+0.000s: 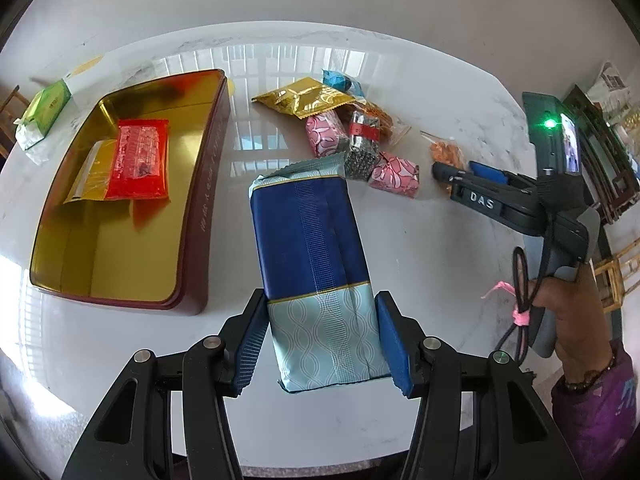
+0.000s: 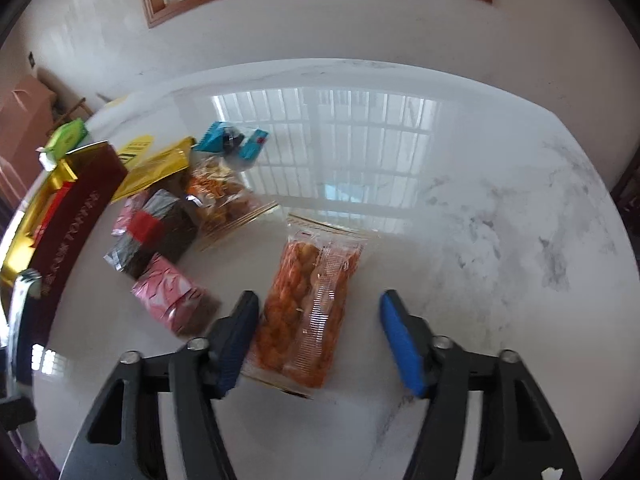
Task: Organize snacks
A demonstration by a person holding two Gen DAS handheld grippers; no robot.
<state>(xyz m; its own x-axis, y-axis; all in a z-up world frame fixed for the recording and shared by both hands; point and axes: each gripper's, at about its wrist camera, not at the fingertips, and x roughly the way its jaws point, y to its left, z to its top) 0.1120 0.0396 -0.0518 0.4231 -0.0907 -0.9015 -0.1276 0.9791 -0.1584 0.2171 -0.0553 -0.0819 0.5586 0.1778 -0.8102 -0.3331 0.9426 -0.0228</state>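
Snacks: a loose pile sits on the white marble table (image 1: pixel 420 264), right of the tin (image 1: pixel 202 216)
Blue packet (image 1: pixel 316 264): long dark-blue and pale-blue pack, held up off the table by the left gripper (image 1: pixel 320 340) — both blue pads press its pale end, so that claw is clamped on it
Tin: open maroon box with a gold inside, left part of the table; a red packet (image 1: pixel 140 160) lies in it on top of a gold wrapper (image 1: pixel 90 176), rest of the floor is bare
Pile: gold foil bag (image 1: pixel 308 100), teal packet (image 1: pixel 340 80) behind it, two pink patterned packs (image 1: pixel 326 134) and (image 1: pixel 396 178), a dark pack with a red band (image 1: pixel 362 144) between them, and a clear bag of fried bits (image 2: pixel 224 200)
Orange snack bag (image 2: pixel 308 312): clear wrapper with orange-brown pieces, lying flat on the table apart from the pile, to its right
Right gripper (image 2: pixel 320 340): pointing down at that orange bag, which lies between the fingers; the left pad looks right against the bag edge, the right pad (image 2: pixel 404 344) stands clear with a gap — not gripping it here
Right gripper from the other camera: a hand (image 1: pixel 568 304) in a purple sleeve holds its handle, green light on, tips at the orange bag
Green pack (image 1: pixel 46 110): off by itself at the far left table edge, beyond the tin
Focus: right wrist view is a bit smeared on the left side
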